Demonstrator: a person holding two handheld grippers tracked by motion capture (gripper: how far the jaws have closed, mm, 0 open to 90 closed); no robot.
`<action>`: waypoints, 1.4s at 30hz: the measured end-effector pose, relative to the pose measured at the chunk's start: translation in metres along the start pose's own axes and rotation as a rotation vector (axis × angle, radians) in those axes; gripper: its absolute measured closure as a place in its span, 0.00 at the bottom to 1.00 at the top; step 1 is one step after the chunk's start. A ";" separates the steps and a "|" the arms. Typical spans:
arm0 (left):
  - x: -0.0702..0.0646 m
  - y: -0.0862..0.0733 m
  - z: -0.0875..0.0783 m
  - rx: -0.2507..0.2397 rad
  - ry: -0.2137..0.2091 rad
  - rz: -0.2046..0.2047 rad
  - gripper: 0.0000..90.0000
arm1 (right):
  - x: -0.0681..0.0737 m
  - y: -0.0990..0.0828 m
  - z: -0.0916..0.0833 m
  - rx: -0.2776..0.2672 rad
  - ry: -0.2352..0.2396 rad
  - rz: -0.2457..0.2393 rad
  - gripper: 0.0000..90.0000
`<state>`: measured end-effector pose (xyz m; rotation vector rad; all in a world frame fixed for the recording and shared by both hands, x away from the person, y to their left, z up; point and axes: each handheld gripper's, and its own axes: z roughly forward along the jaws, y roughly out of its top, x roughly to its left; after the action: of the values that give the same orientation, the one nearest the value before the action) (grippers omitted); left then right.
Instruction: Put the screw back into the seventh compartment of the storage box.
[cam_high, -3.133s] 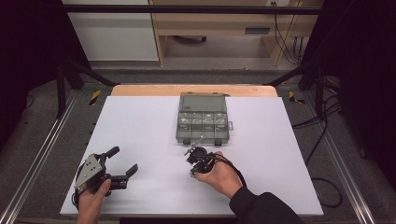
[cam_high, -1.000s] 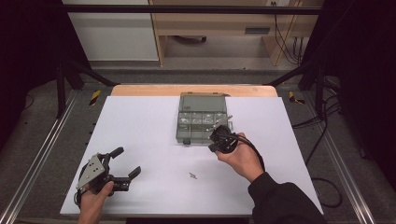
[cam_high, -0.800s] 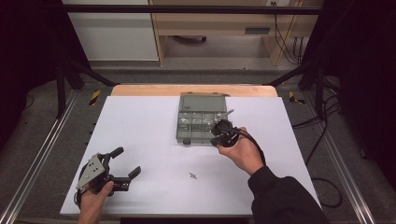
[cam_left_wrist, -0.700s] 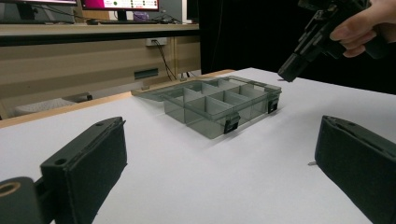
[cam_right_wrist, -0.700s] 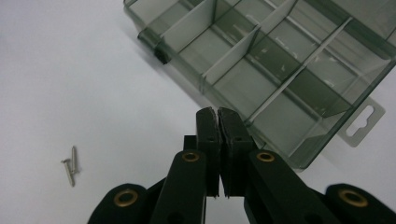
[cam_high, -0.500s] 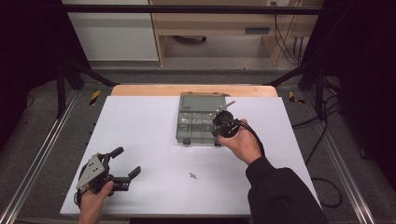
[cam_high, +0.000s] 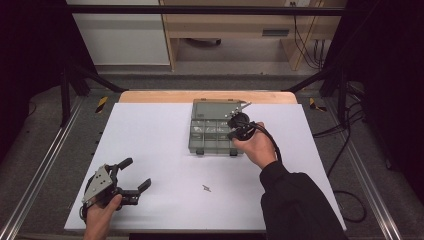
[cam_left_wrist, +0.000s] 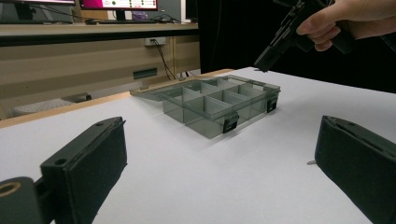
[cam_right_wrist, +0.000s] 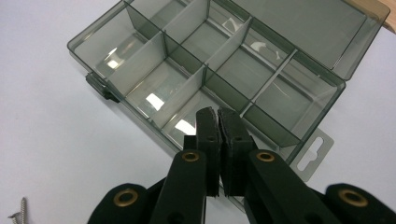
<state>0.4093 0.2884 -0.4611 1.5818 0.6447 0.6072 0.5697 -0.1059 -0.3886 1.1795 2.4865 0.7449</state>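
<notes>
The left hand (cam_high: 100, 207) holds the left claw (cam_high: 134, 176) low at the near left, its jaws spread wide apart. The right hand (cam_high: 257, 146), arm reaching forward, holds the right claw (cam_high: 235, 119) with jaws pressed together, pointing steeply down.

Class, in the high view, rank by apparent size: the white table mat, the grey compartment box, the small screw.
1. white table mat
2. compartment box, lid open
3. screw, a tiny speck on the mat

No legible txt — no labels, nos.
</notes>
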 end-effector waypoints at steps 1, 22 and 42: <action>0.000 0.000 0.000 -0.001 0.000 -0.001 0.02 | 0.000 0.000 0.003 0.003 0.002 -0.005 0.97; 0.000 0.000 0.001 0.009 -0.009 0.008 0.02 | 0.002 0.005 0.029 0.039 0.025 0.022 0.90; -0.001 0.000 0.001 0.007 -0.008 0.012 0.02 | 0.009 0.001 -0.012 -0.136 -0.036 -0.020 0.22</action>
<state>0.4097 0.2870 -0.4617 1.5949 0.6325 0.6083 0.5592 -0.1018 -0.3786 1.1088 2.3740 0.8648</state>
